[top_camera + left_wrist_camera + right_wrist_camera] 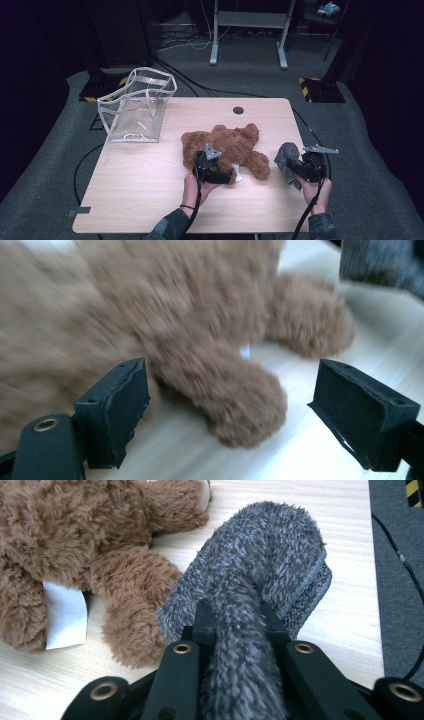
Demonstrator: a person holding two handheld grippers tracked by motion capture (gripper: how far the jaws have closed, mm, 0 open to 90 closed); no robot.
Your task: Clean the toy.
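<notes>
A brown plush bear [225, 145] lies on the wooden table [140, 180], a white tag [65, 617] under it. My left gripper [212, 170] is at the bear's near side, open, with one brown leg [235, 400] between its wide-apart jaws; the pads do not touch the fur. A person's right hand holds my right gripper [300, 170] near the table's right edge, shut on a grey fuzzy cloth [260, 580] that folds up and over in front of the jaws. The grey cloth [287, 160] hangs just right of the bear's leg.
A clear plastic bag with white trim [137, 105] stands open at the table's far left corner. A dark round hole [238, 110] sits near the far edge. Cables trail on the grey floor; a desk frame [247, 30] stands behind.
</notes>
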